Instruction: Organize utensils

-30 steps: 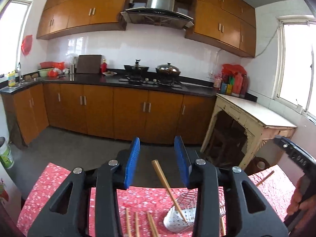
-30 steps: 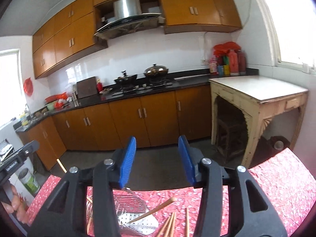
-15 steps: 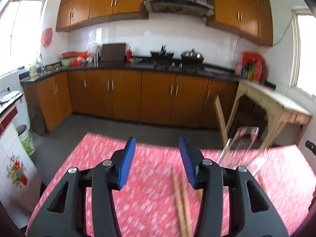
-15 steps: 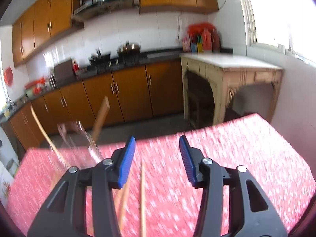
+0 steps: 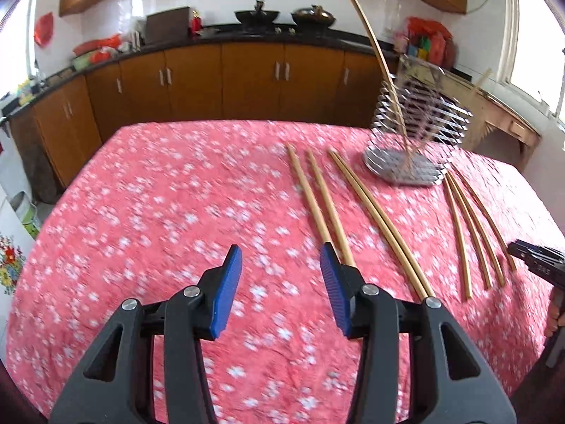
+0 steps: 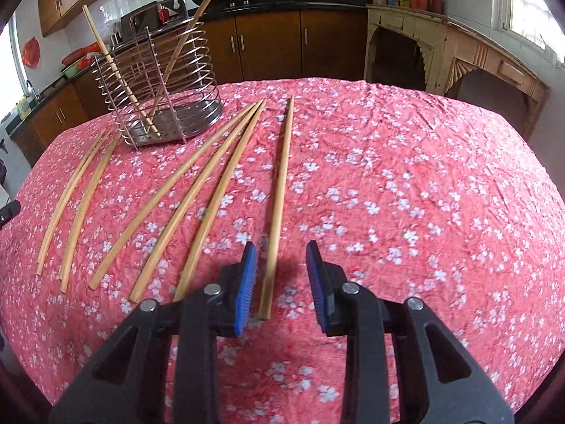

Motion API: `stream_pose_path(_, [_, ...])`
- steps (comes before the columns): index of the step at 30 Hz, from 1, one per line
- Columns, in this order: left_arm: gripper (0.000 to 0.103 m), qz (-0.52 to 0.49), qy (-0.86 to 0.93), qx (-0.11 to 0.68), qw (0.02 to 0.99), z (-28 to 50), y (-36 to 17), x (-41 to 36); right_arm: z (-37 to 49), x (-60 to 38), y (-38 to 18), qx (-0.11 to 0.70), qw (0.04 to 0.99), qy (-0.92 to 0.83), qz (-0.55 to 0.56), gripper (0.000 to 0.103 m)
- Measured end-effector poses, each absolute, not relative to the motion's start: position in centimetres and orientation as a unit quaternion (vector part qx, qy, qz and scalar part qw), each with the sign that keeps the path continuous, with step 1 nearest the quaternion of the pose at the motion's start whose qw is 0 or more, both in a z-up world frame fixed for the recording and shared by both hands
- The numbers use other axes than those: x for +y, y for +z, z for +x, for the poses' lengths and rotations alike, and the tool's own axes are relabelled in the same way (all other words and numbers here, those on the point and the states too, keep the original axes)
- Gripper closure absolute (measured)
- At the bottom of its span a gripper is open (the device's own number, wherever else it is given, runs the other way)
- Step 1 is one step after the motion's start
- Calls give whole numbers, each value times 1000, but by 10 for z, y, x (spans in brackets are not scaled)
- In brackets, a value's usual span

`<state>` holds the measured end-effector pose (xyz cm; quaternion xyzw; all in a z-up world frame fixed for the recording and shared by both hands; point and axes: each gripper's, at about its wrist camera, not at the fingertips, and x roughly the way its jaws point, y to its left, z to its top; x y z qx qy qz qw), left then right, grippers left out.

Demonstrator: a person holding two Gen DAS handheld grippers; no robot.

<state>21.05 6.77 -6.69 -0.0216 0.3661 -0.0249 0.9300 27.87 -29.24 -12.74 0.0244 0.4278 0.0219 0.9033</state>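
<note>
A: What is sitting on the table?

B: A red floral tablecloth [image 6: 406, 183] is covering it. A wire utensil holder [image 6: 159, 81] is standing upright near the far edge, with two chopsticks [image 6: 183, 39] leaning inside it, tips on its perforated base.

A: And the loose ones?

B: Bamboo chopsticks are lying flat, all on the near side of the holder. In the right wrist view, three long ones [image 6: 197, 183] are fanning out from just beside the holder's right end. One single chopstick [image 6: 279, 198] is lying farther right of the holder, apart from the fan. A curved group [image 6: 77, 198] is lying to the left of the holder's front; whether it is two or three sticks I cannot tell from this view.

A: Right gripper?

B: The right gripper [image 6: 277, 275] is pointing down at the cloth, and its jaws are closing. The near end of the single chopstick is lying between the blue pads [image 6: 245, 282], closer to the left pad. The pads are not pressing it; a gap is showing on both sides.

A: Left gripper?

B: The left gripper [image 5: 280, 282] is hovering over bare cloth, well to the holder's [image 5: 413, 134] near left, jaws spread and gripping nothing. A pair of chopsticks [image 5: 317, 205] is ending just behind its right pad.
</note>
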Motion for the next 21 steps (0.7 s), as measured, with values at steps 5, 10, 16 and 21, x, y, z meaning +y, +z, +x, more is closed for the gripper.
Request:
stream_pose_path(5, [56, -1, -36, 371, 928, 211, -75, 48, 281, -278, -133, 427, 904, 13, -5, 80])
stream_pose_path(10, [57, 9, -34, 392, 919, 224, -86, 35, 289, -293, -132, 432, 902, -17, 13, 95])
stream_pose_path(16, [68, 13, -28, 424, 905, 247, -97, 26, 289, -297, -133, 427, 904, -13, 10, 95])
stream_pose_path(21, [76, 32, -20, 439, 898, 254, -107, 19, 289, -297, -133, 428, 904, -14, 11, 95])
